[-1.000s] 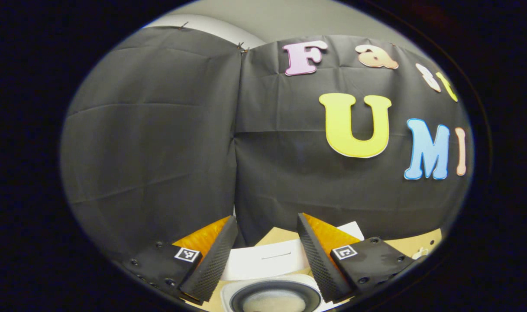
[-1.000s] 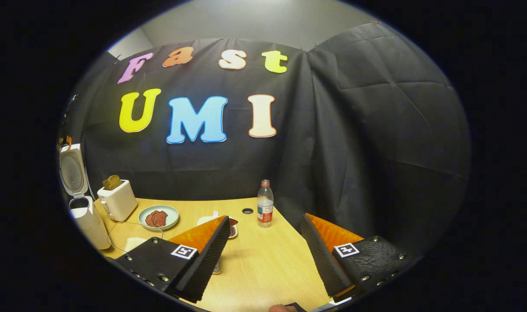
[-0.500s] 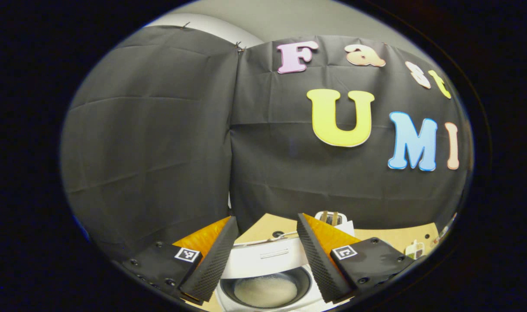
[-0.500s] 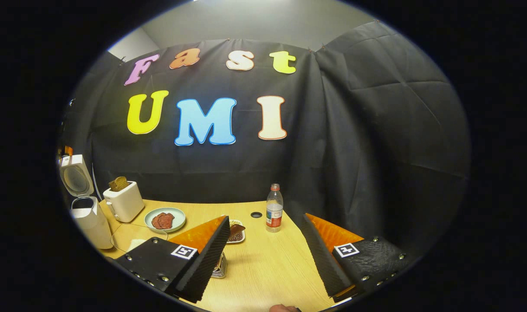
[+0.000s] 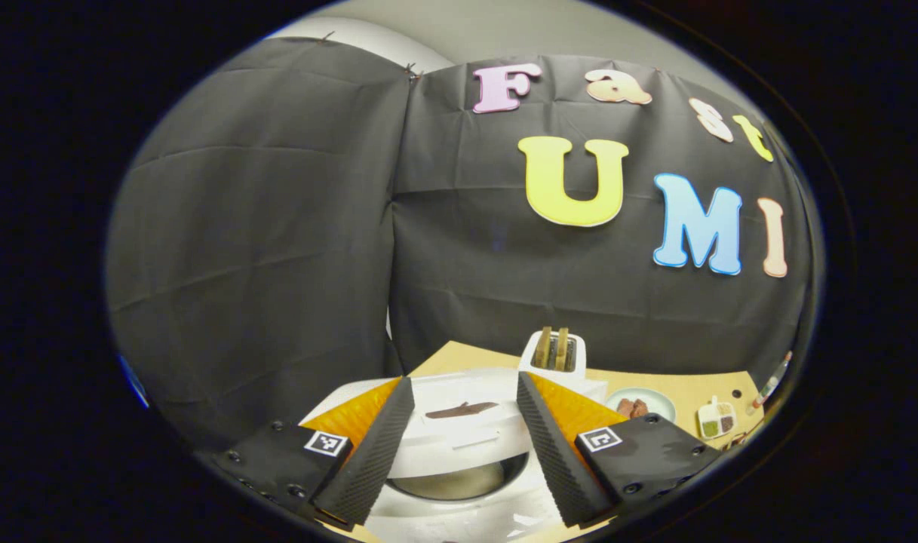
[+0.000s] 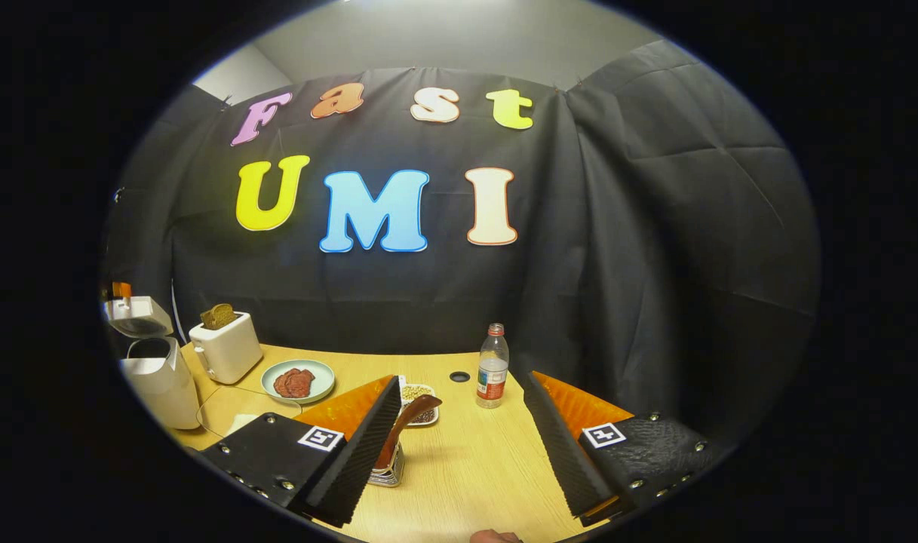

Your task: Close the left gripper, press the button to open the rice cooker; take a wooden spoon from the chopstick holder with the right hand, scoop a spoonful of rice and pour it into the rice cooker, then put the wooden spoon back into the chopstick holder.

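Note:
The white rice cooker (image 5: 459, 460) sits right under my left gripper (image 5: 464, 378), which is open. Its lid (image 5: 466, 418) lies tilted low over the dark inner pot (image 5: 459, 483), between my fingers and just beyond them. In the right gripper view the rice cooker (image 6: 157, 377) stands at the far left with its lid (image 6: 136, 317) tipped nearly flat. The wooden spoon (image 6: 407, 422) stands in the metal chopstick holder (image 6: 389, 473), beside the left finger of my open right gripper (image 6: 461, 379). A divided dish of grains (image 6: 421, 396) lies just behind the spoon.
On the wooden table (image 6: 466, 467) stand a white toaster (image 6: 225, 347) with bread, a plate of red meat (image 6: 296, 381) and a water bottle (image 6: 492, 366). A cable loops near the cooker. The toaster (image 5: 555, 354) also stands behind the cooker.
The cooker lid has swung down from upright to nearly flat over the pot. The right gripper view has shifted, bringing the spoon and its holder beside the left finger.

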A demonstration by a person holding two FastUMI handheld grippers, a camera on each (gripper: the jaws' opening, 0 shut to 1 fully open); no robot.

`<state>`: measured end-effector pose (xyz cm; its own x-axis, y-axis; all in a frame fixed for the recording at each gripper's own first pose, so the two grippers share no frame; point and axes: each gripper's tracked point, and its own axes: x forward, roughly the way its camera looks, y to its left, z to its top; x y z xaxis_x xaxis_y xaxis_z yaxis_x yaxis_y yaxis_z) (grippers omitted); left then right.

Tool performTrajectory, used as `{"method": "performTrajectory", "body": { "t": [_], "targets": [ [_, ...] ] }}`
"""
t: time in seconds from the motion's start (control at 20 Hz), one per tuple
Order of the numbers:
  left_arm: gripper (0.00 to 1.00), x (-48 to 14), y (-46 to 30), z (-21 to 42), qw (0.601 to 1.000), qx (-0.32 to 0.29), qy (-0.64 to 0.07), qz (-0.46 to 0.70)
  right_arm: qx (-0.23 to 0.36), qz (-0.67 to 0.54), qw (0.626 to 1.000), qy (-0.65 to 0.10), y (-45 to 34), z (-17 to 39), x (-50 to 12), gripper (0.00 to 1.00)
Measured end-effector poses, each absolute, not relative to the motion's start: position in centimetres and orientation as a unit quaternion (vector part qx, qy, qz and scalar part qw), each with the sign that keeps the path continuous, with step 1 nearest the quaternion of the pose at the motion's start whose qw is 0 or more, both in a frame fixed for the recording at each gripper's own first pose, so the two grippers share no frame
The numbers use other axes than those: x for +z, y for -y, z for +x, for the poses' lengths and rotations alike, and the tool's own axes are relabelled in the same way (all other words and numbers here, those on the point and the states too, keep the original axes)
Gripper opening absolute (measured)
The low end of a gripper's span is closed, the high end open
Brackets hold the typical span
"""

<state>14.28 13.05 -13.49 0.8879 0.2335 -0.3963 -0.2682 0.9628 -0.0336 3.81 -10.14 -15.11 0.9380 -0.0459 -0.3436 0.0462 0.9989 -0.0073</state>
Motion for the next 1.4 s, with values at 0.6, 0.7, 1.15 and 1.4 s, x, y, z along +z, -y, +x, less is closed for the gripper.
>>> {"method": "performTrajectory", "body": {
  "t": [0.6, 0.7, 1.15, 1.4],
  "targets": [
    [0.96, -21.1, -10.9, 10.5, 0.959, 0.101, -0.263, -0.037, -0.014, -0.006, 0.983, -0.183, 9.2, 3.4, -15.6, 0.99],
    [0.92, -22.6, -10.8, 10.0, 0.956, 0.094, -0.279, -0.023, -0.013, -0.008, 0.983, -0.182, 9.0, 3.4, -15.6, 0.99],
    [0.97, -23.6, -10.3, 9.6, 0.965, 0.073, -0.252, -0.011, 0.003, -0.008, 0.984, -0.179, 6.8, 3.6, -15.0, 0.99],
    [0.96, -22.2, -10.8, 10.0, 0.967, 0.071, -0.244, -0.018, 0.042, 0.001, 0.989, -0.141, 3.0, 4.5, -11.2, 1.0]
  ]
}}
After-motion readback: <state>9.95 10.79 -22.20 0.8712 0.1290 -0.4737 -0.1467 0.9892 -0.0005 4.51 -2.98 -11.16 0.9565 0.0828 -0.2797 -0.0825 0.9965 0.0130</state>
